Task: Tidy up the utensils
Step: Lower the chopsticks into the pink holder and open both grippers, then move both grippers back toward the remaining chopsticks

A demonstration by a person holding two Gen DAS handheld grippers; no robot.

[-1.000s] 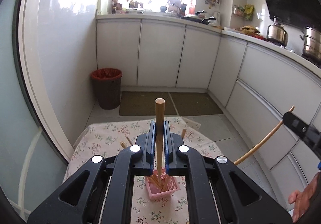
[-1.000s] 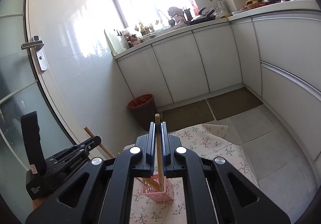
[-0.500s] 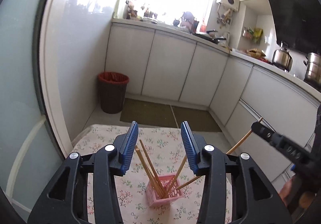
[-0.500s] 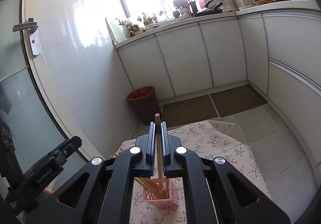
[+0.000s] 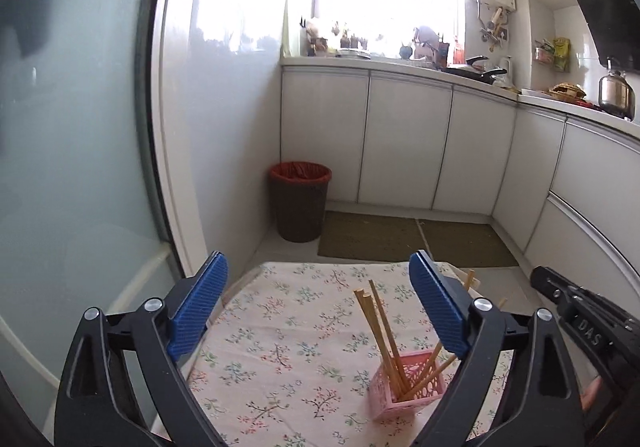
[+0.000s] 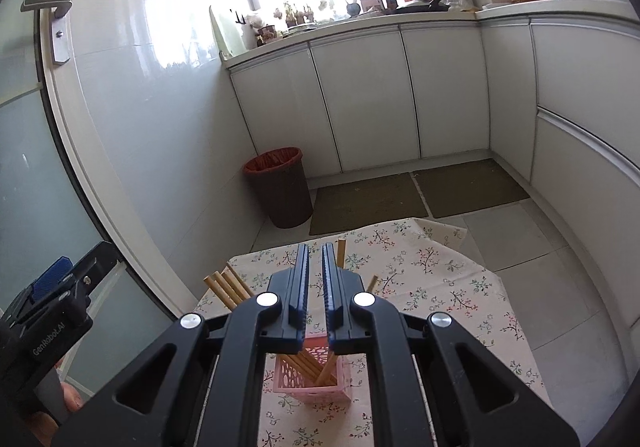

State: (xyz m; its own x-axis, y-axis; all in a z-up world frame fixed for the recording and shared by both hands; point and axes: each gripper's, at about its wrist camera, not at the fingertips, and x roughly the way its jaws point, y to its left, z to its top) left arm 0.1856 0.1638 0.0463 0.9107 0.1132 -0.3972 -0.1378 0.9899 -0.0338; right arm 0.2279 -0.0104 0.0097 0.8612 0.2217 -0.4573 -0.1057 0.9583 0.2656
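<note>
A pink perforated holder (image 5: 406, 383) stands on the floral tablecloth (image 5: 288, 343) with several wooden chopsticks (image 5: 378, 327) leaning in it. My left gripper (image 5: 318, 307) is wide open and empty, above and to the left of the holder. In the right wrist view the holder (image 6: 308, 379) sits just under my right gripper (image 6: 314, 279), whose jaws stand slightly apart with nothing between them. Chopsticks (image 6: 226, 287) stick out on both sides of the right fingers. The right gripper's body shows at the right edge of the left wrist view (image 5: 580, 323).
A brown waste bin (image 5: 300, 201) with a red liner stands on the floor past the table, beside two floor mats (image 5: 404, 235). White kitchen cabinets (image 5: 400, 139) run along the back and right. A glass door (image 6: 36, 151) is on the left.
My left gripper let go of its chopstick, opened wide and drew back to the left. My right gripper let its chopstick drop into the holder and its jaws parted slightly.
</note>
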